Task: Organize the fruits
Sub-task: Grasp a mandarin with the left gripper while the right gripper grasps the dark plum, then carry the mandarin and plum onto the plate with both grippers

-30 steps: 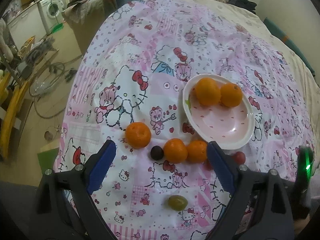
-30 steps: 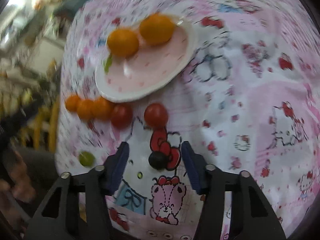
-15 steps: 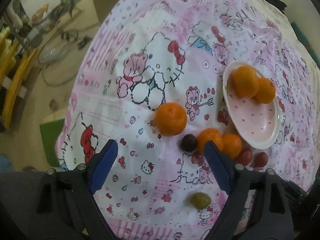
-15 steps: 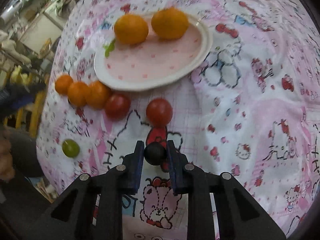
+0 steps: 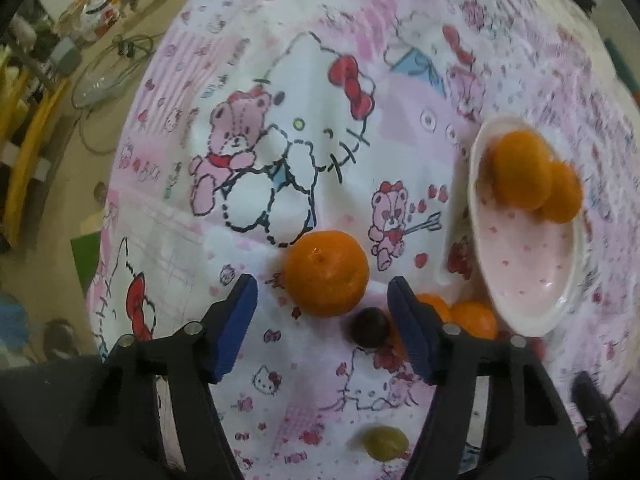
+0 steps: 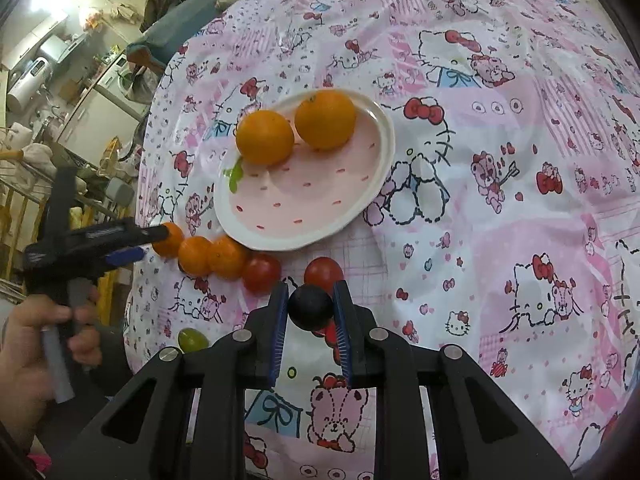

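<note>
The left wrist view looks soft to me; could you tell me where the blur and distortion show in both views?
Left wrist view: motion-smeared, worst toward the plate and cloth edges; the near orange stays fairly crisp. Right wrist view: sharp on the plate and dark fruit, though fisheye bends the cloth and a ceiling light glares top left.

The left wrist camera looks almost straight down, close over the bed's [image 5: 280, 80] edge by the floor, along its tongs [image 5: 322, 292]. The right wrist camera looks down at a slant from farther back, across the bed [image 6: 500, 100] toward the room. Both views share the plate [image 5: 480, 208] [image 6: 380, 168], the row of oranges [image 5: 472, 318] [image 6: 212, 256] and the grape [image 5: 384, 442] [image 6: 192, 339].
</note>
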A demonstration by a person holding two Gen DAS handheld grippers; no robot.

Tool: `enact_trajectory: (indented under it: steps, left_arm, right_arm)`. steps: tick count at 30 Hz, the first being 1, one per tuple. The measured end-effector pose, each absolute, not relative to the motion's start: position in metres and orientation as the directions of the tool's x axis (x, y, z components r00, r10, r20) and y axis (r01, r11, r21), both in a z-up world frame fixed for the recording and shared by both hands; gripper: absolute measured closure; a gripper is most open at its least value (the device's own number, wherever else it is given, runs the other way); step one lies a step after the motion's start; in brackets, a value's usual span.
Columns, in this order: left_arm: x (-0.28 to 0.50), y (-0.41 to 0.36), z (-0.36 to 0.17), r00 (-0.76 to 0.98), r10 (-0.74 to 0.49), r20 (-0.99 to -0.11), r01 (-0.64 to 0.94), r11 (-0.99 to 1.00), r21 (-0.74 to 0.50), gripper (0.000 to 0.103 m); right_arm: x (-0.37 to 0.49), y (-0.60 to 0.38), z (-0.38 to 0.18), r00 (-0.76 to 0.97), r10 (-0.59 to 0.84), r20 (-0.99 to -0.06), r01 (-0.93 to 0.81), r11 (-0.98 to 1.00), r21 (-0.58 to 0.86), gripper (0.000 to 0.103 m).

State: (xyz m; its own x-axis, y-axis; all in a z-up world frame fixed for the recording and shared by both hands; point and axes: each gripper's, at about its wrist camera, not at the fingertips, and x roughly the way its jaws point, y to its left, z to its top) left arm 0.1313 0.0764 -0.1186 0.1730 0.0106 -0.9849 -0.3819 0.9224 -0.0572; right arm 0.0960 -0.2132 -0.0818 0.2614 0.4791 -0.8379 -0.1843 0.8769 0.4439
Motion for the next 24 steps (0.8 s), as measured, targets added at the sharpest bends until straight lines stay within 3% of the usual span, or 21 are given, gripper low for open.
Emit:
enact_trajectory:
  steps: [1, 3, 24]
  left_arm:
    - [0.133, 0.075, -0.121, 0.170, 0.020, -0.985, -0.378, 0.924, -0.047, 0.044]
    - [0.136, 0.071, -0.123, 0.168, 0.044, -0.985, -0.358, 0.933, -0.020, 0.064]
    - [0.119, 0.043, -0.078, 0.328, 0.073, -0.942, -0.229, 0.973, -0.004, 0.065]
  right_arm:
    - [0.096, -0.211, -0.082, 0.262, 0.479, -0.838, -0.181, 0.877, 0.445, 0.079]
    - [0.097, -0.213, -0.082, 0.263, 0.478, -0.838, -0.175, 0.878, 0.446, 0.079]
    - [0.090, -0.223, -0.062, 0.306, 0.475, -0.825, -0.175, 0.880, 0.442, 0.079]
